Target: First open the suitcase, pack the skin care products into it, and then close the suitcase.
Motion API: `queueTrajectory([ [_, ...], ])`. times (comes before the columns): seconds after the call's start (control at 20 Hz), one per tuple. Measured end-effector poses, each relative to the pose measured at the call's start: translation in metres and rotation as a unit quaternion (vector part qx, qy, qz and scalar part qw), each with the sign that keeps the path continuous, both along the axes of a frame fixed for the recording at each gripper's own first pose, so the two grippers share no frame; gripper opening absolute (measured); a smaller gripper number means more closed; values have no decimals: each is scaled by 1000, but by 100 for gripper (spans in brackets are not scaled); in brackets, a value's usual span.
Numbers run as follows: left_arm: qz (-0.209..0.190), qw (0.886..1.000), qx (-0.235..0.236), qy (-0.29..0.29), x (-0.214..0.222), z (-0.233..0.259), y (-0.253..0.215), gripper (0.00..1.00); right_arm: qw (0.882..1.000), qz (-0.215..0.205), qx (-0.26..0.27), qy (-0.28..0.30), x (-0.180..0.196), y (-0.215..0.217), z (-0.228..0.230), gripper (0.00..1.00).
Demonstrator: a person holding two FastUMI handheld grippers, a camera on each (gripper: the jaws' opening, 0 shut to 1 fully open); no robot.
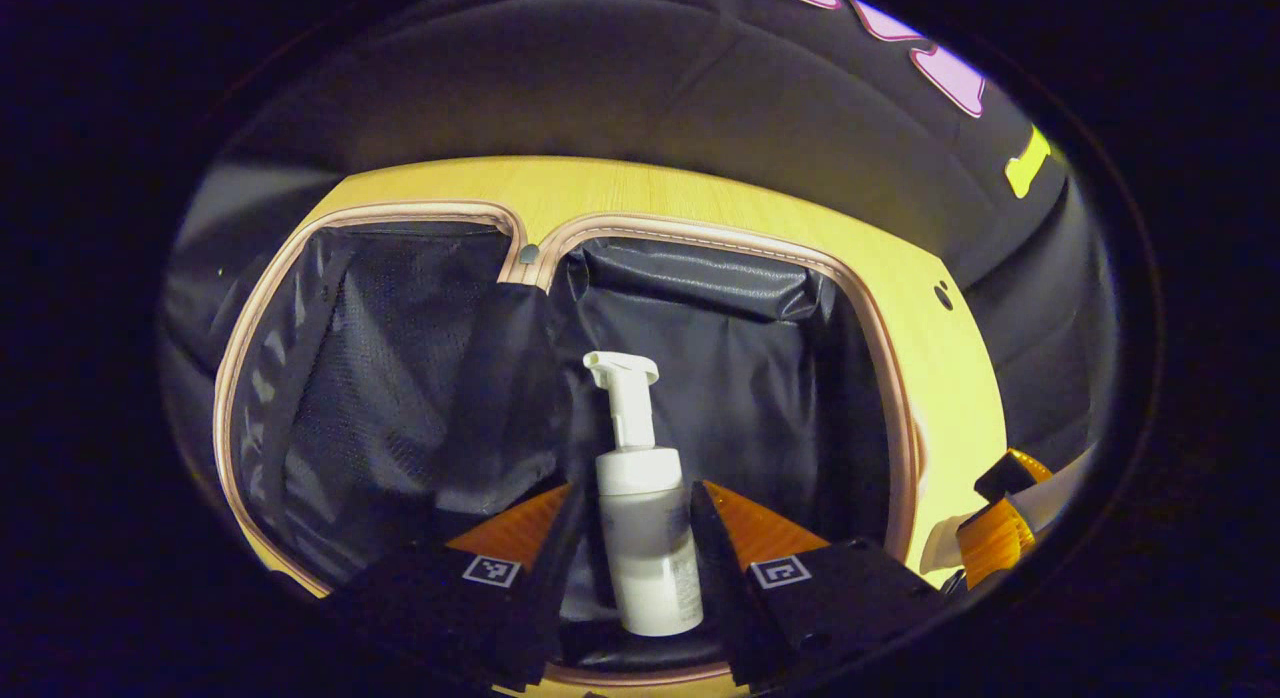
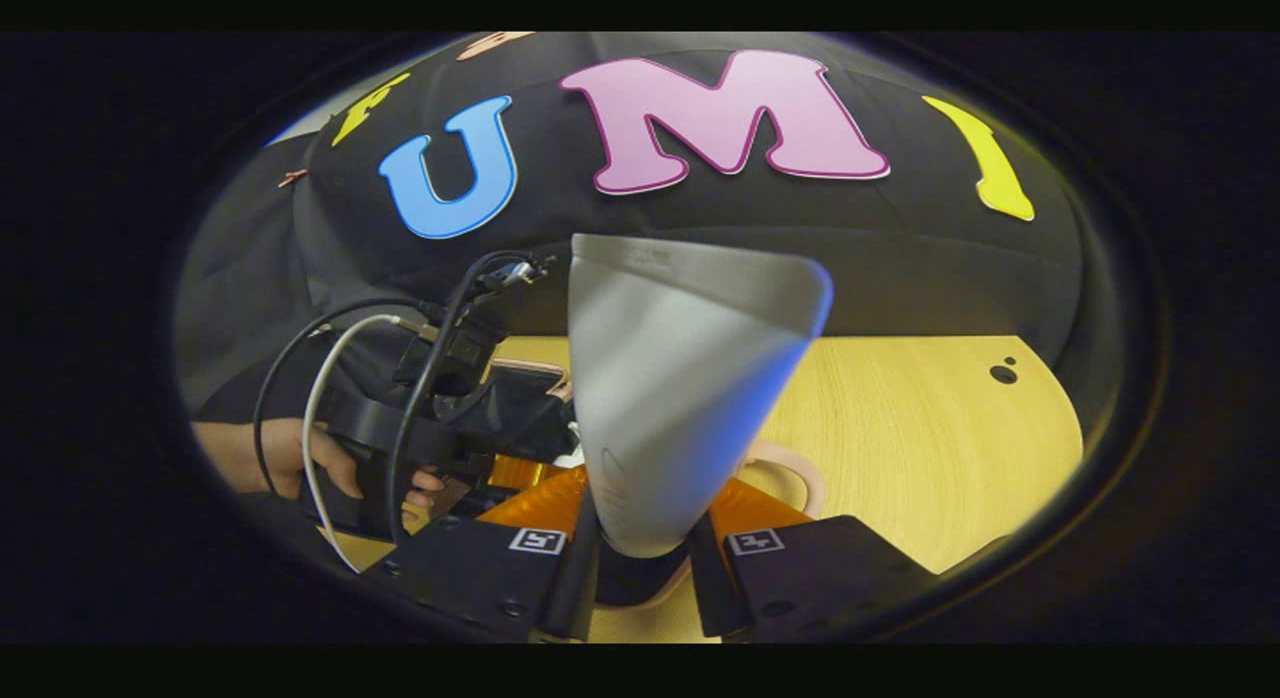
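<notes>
In the left gripper view, the left gripper [image 1: 640, 568] has its two black fingers [image 1: 540, 578] pinching a white pump bottle [image 1: 645, 538] from both sides; the bottle stands upright, its pump head pointing left. It hangs over the open suitcase [image 1: 890, 378], just inside the near edge of the right-hand compartment. That compartment is lined in dark, slightly wrinkled fabric, and the left-hand compartment beside it is covered by a dark mesh panel [image 1: 370, 378]. A pale pink zipper rim runs around both halves, which meet at a hinge near the far side. The suitcase lies flat on a light wooden table [image 1: 950, 378] whose far edge curves against the black cloth wall. At the lower right edge of this view, part of an orange and black gripper shows.

In the right gripper view, the right gripper [image 2: 640, 553] closes its fingers on the narrow end of a grey tube [image 2: 680, 398], which fans out wide toward the far side. To the left, a hand [image 2: 300, 463] holds the other gripper, black cables looping above it. Beyond, the wooden table [image 2: 950, 448] spreads bare to the right, with two small dark holes near its far edge, and the black cloth wall rises behind it.
</notes>
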State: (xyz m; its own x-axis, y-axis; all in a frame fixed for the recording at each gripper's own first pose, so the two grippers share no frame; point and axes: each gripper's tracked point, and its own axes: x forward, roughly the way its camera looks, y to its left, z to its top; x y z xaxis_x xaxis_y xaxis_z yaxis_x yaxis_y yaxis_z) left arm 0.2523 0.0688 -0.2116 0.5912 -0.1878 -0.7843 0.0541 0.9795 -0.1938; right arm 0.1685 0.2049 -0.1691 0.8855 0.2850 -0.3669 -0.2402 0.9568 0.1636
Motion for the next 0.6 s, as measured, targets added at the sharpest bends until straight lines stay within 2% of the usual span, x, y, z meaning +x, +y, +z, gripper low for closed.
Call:
queueTrajectory([
  [0.05, -2, 1000, 6, -26, 0, 14, 3, 69, 1000, 0, -2, 2, 1, 4, -1, 43],
  [0.15, 15, 994, 24, -108, -2, 48, 19, 84, 1000, 2, -4, 15, 4, 13, -7, 43],
  [0.2, 27, 989, 31, -141, -11, 67, 29, 97, 1000, 0, 1, 26, 6, 16, -11, 43],
  [0.25, 37, 985, 38, -166, -20, 84, 40, 99, 999, -5, 6, 36, 9, 19, -15, 43],
  [0.45, 48, 968, 69, -234, -74, 134, 82, 98, 996, -20, 1, 92, 22, 25, -41, 43],
  [0.6, 59, 965, 43, -251, -118, 146, 96, 98, 987, -29, -9, 155, 29, 33, -73, 43],
])
